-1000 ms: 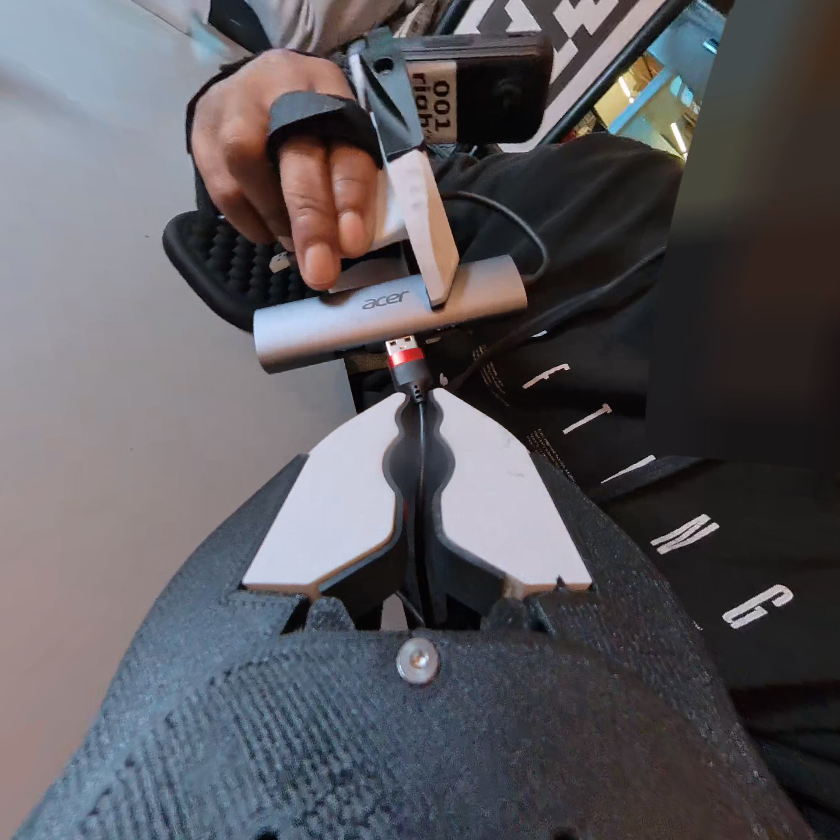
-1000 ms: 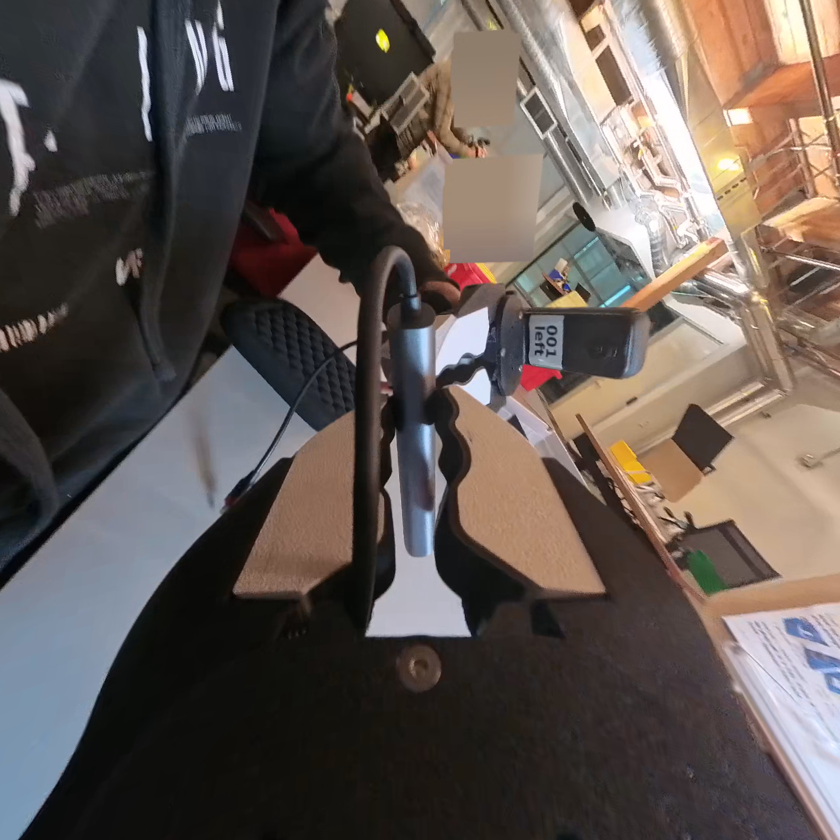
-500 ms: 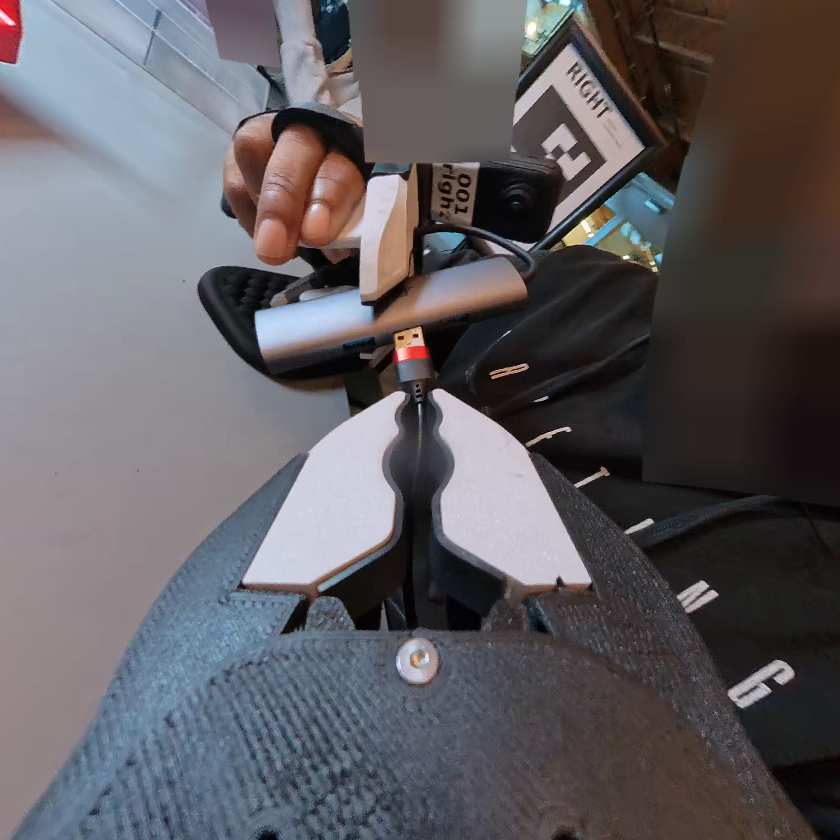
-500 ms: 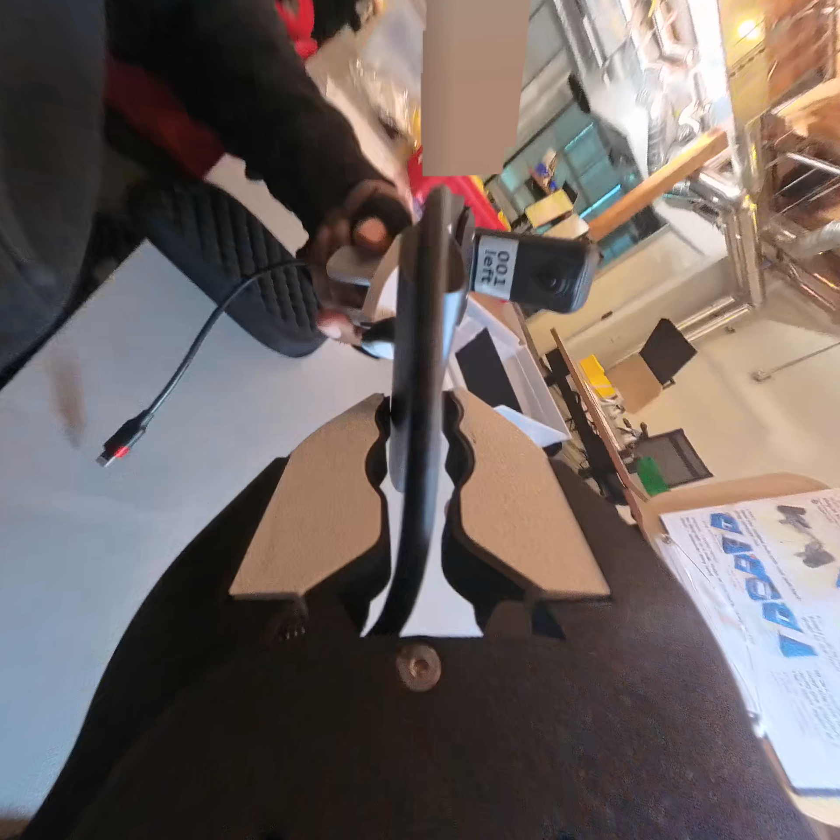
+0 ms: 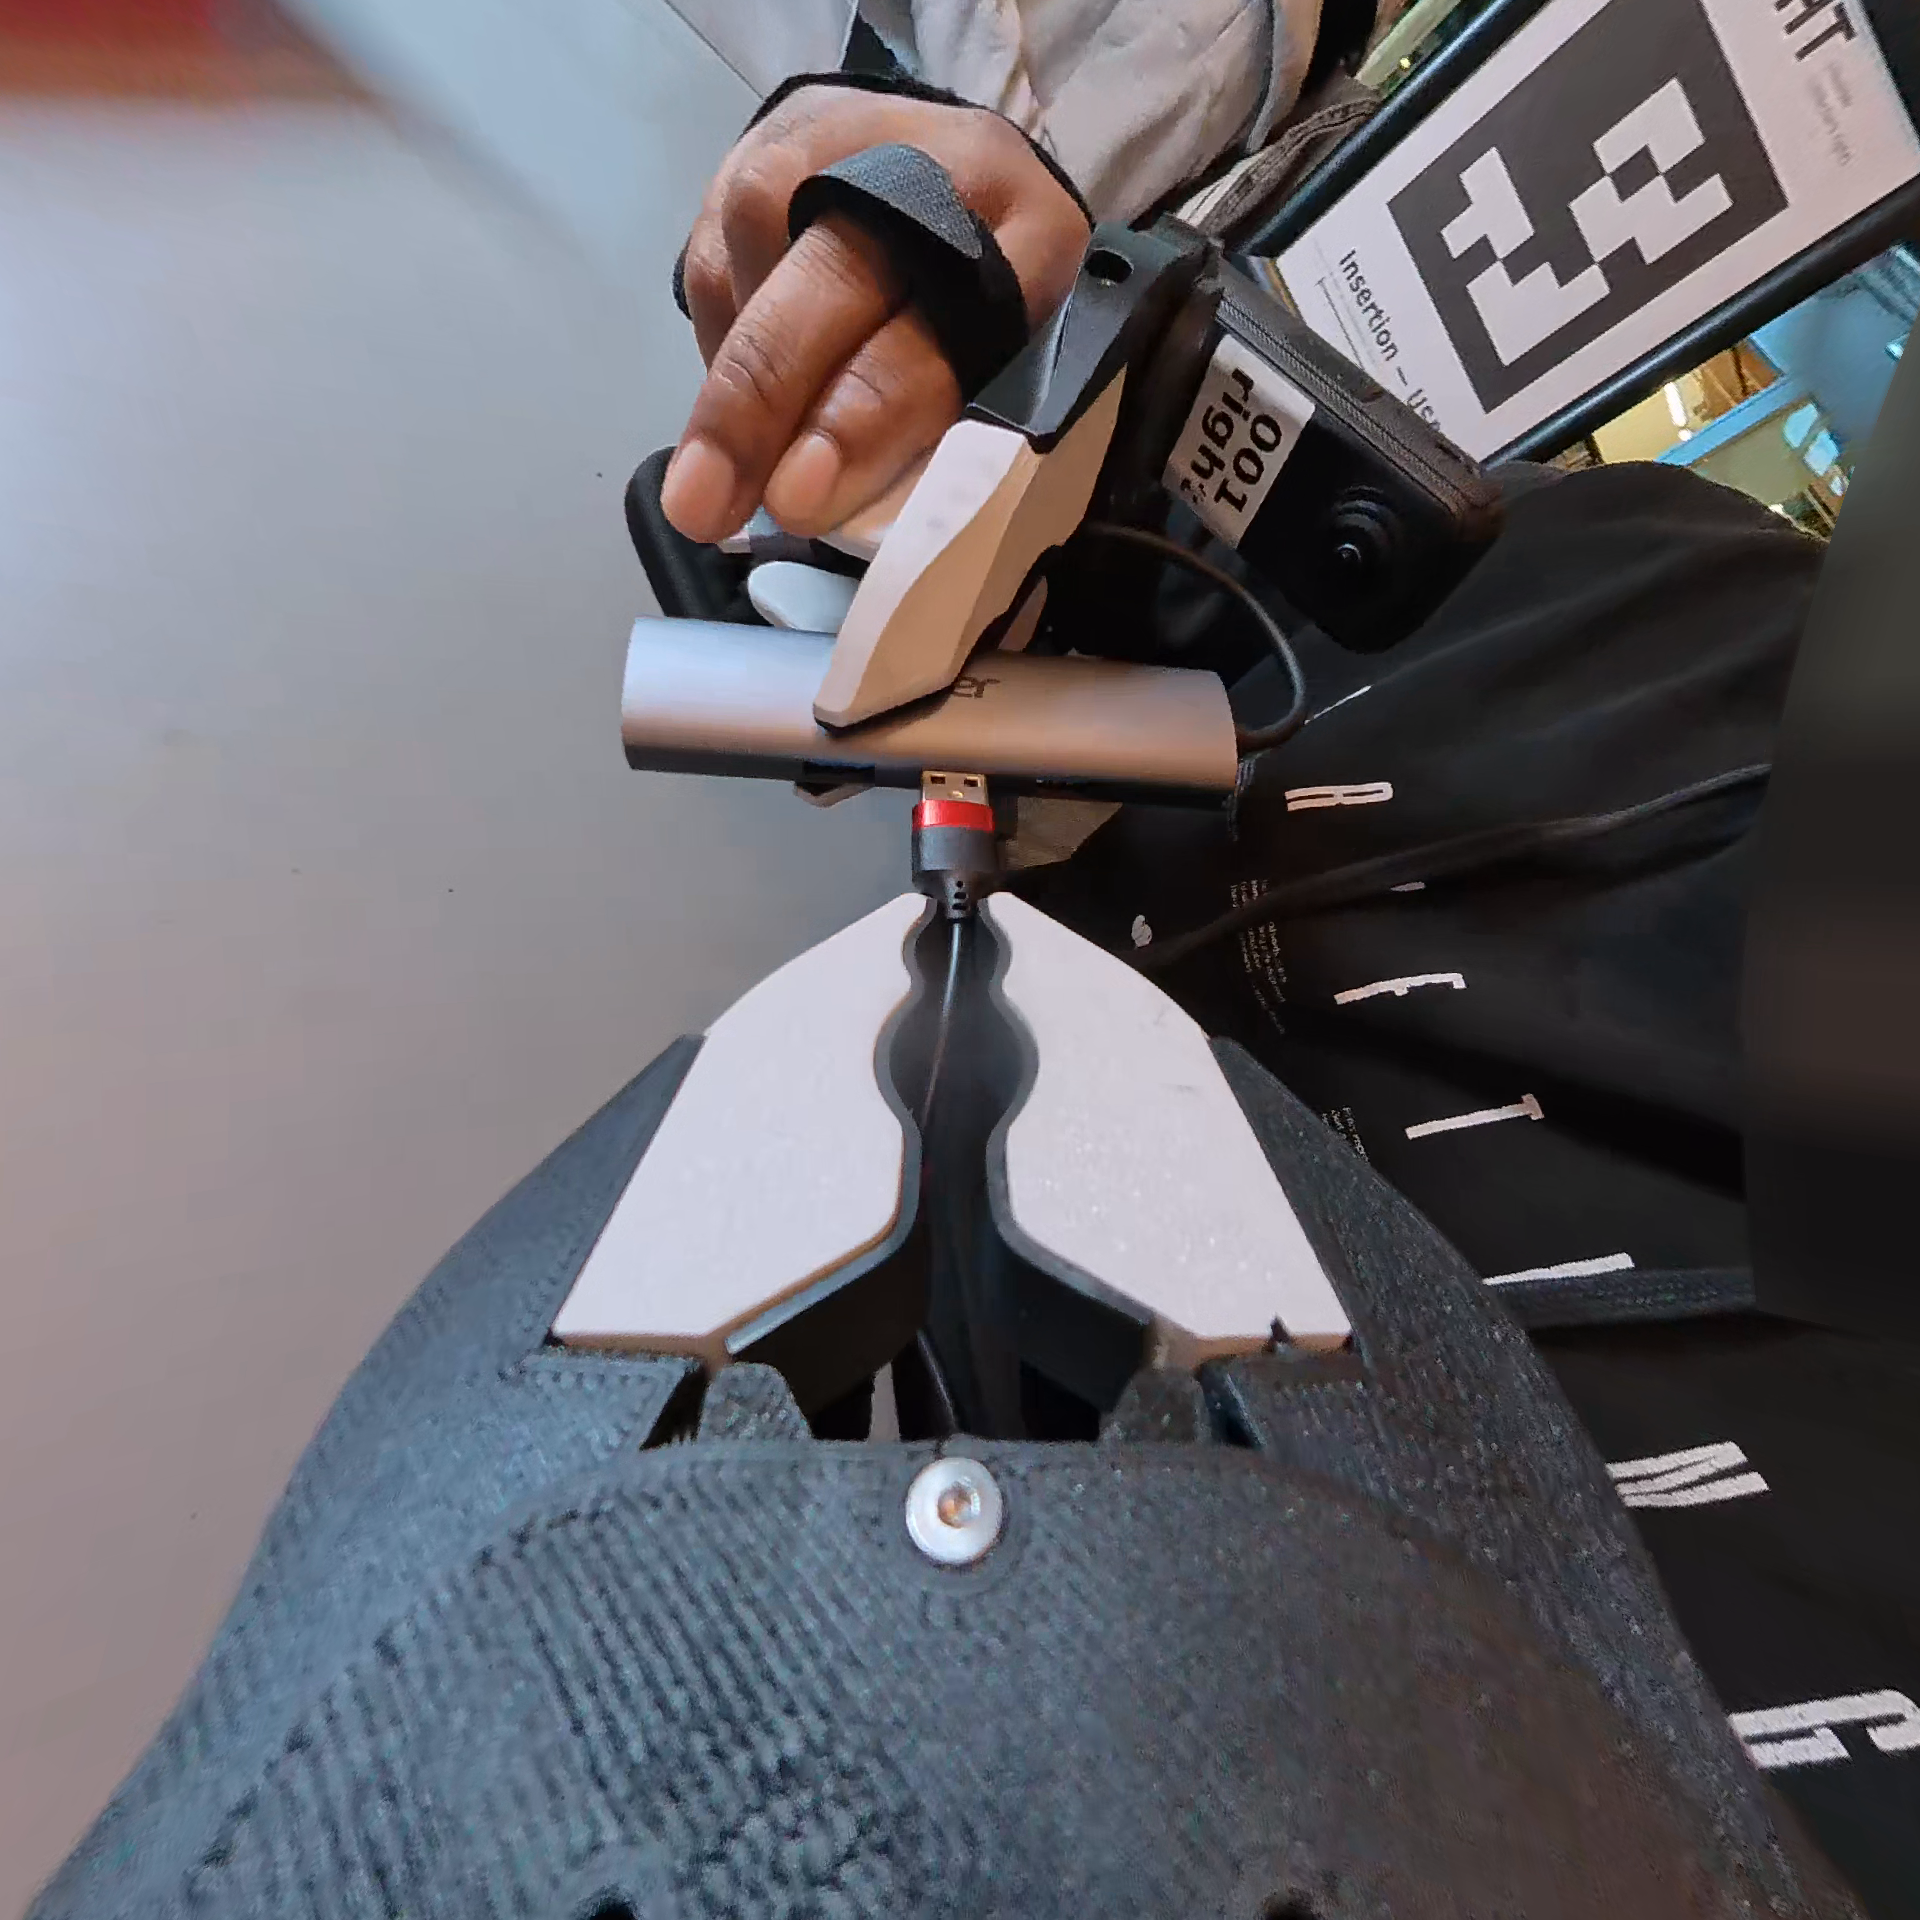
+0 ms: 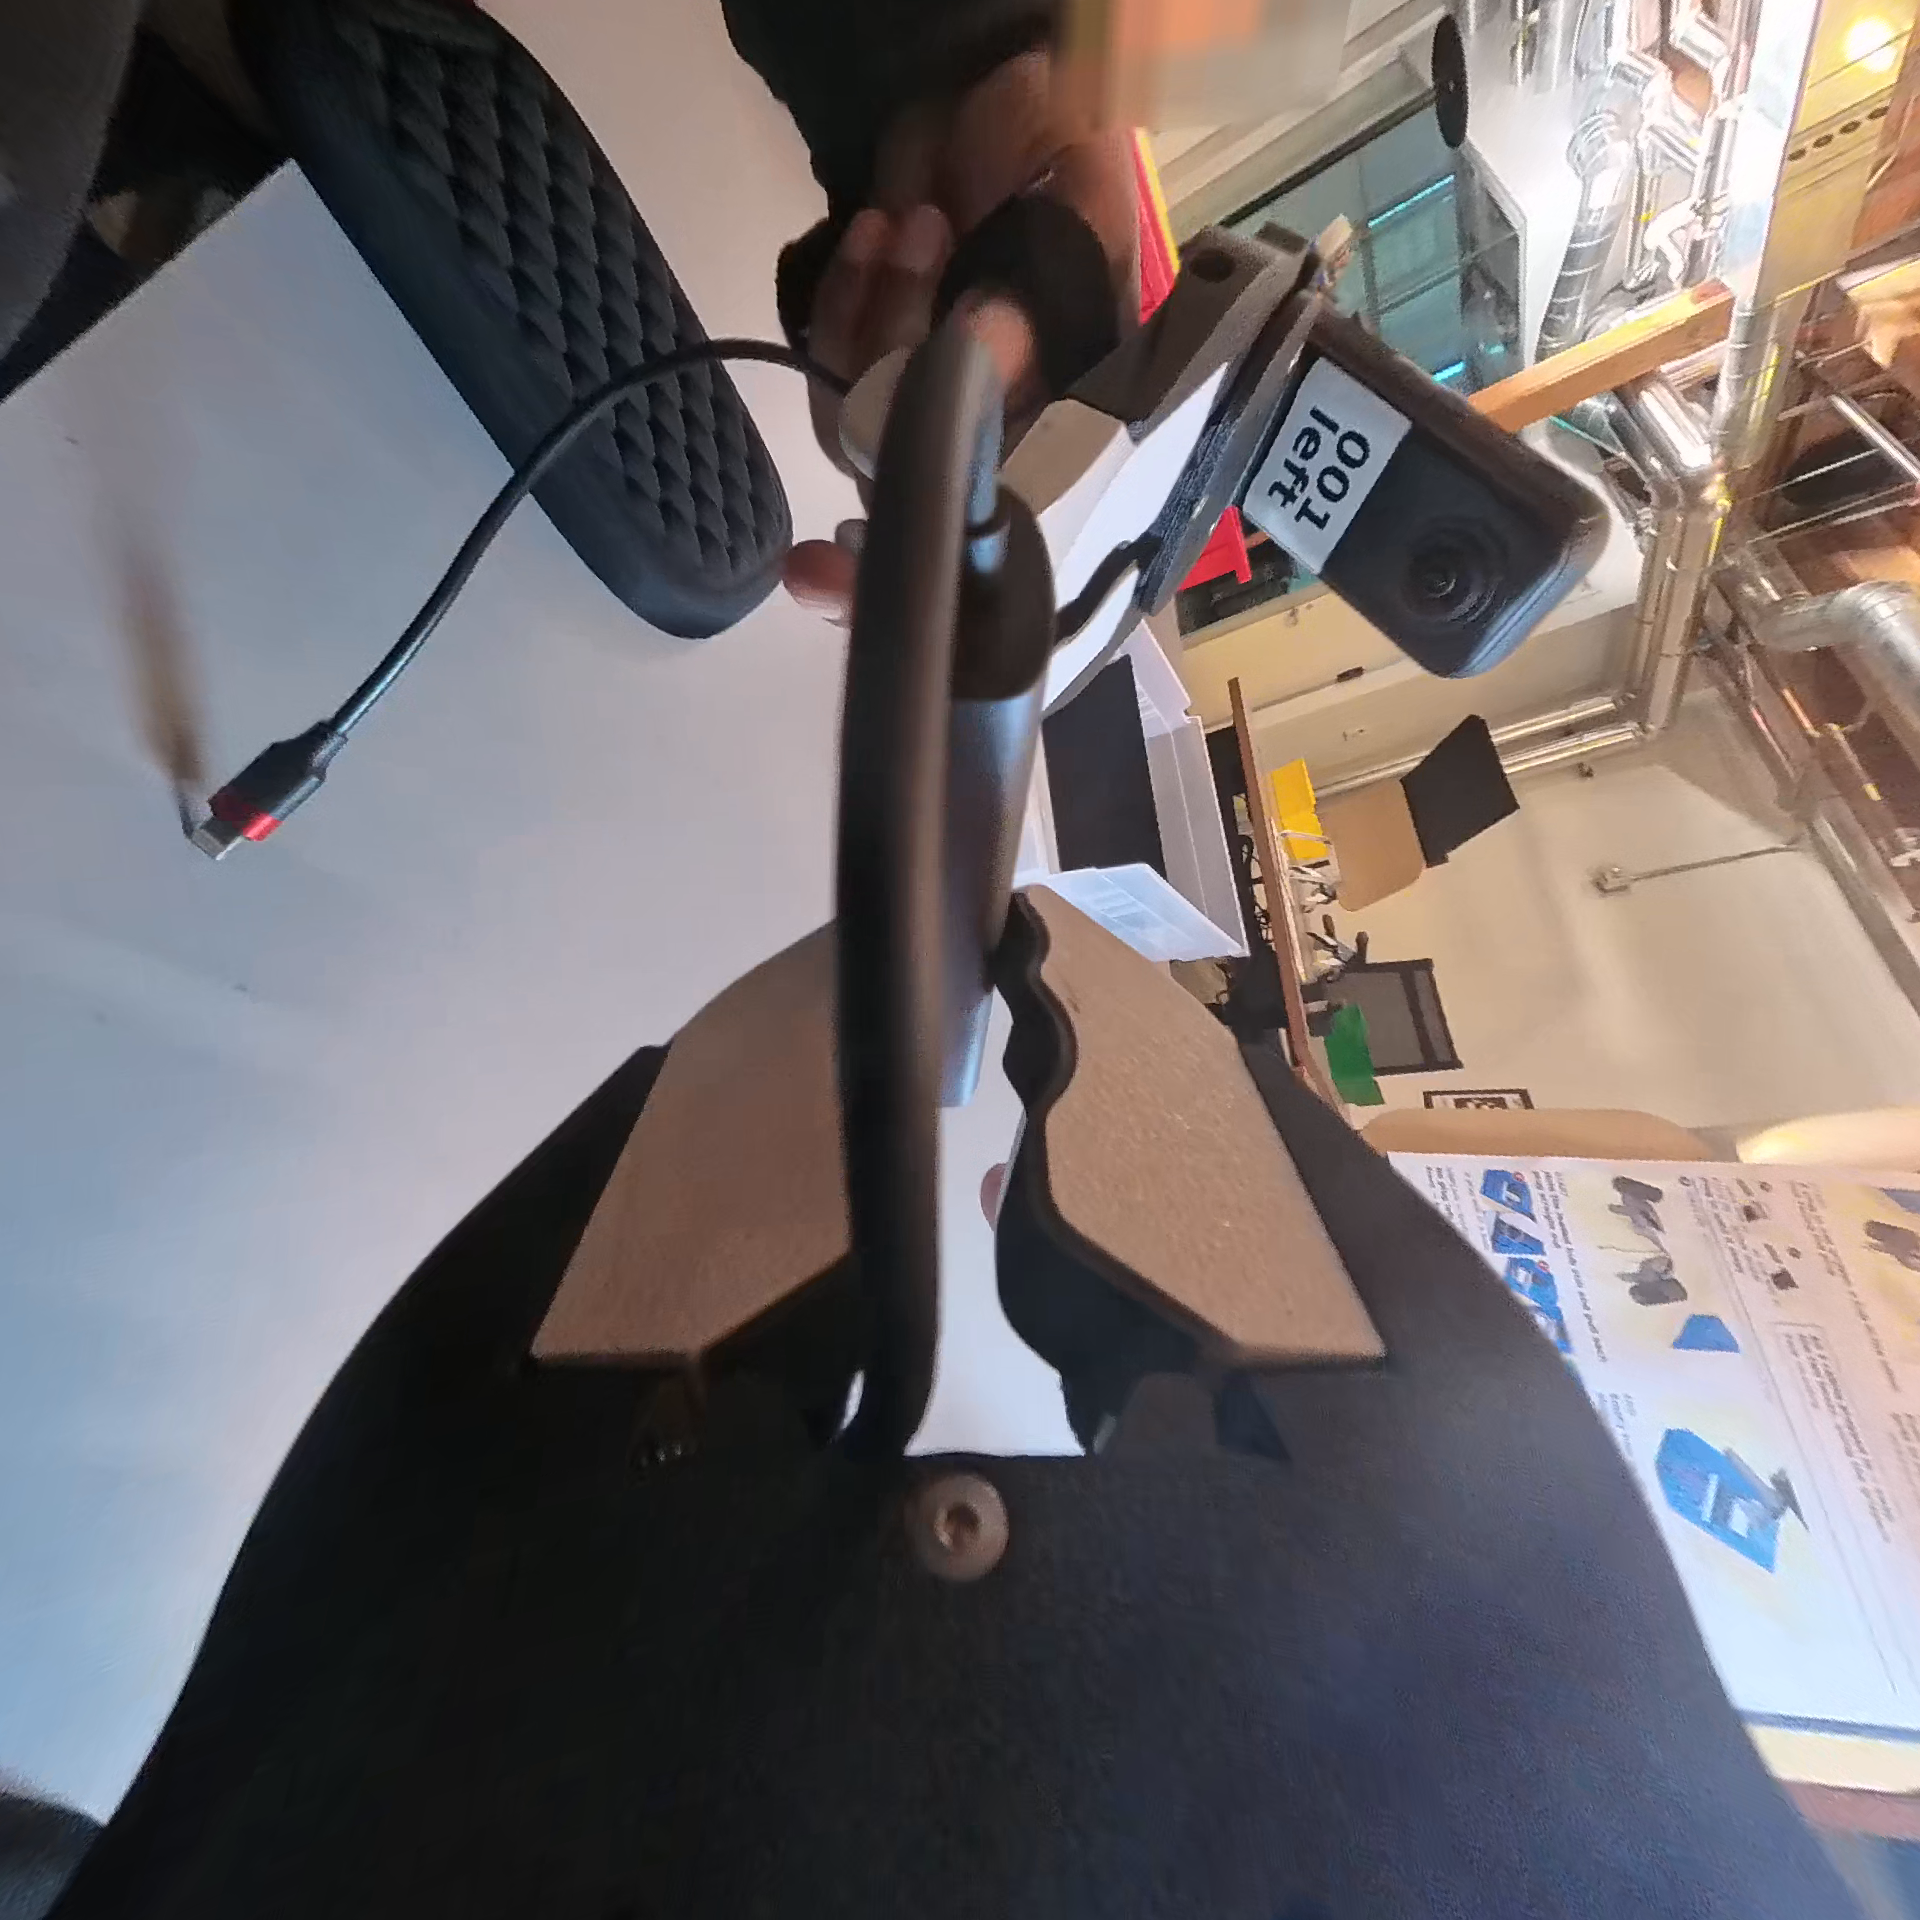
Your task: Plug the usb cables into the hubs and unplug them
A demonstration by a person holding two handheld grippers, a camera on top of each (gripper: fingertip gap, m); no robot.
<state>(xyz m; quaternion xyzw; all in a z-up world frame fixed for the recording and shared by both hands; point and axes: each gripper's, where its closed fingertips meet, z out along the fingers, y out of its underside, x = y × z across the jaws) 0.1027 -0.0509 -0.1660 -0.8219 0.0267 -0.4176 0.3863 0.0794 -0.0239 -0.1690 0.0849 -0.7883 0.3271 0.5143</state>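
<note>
Plug-in step, right at the mouth of the port. Starting at the left of the left wrist view: pale table, blurred and bare. Then the hand on the right gripper, whose fingers are clamped across the grey hub, holding it crosswise in the air. Just below the hub's underside sits the plug, silver tip and red collar, its tip touching or barely entering a port; depth I cannot tell. The left gripper is pinched narrow on the cable right behind the plug, the cable running back between its fingers.

My read: the next move is a short straight push, plug square to the port, while the right gripper braces the hub. Gripping cable rather than plug body means the plug could tilt or the cable slip.

Over to the right wrist view, again from the left: the cable's free end, red-collared, lies on the table, well apart. A black textured pad lies farther back. Centre, the hub's own thick lead loops straight across the lens, hiding most of the hub and the port. Then the left camera, and far right a printed sheet. That lead is the main nuisance; nothing else crowds the approach.
</note>
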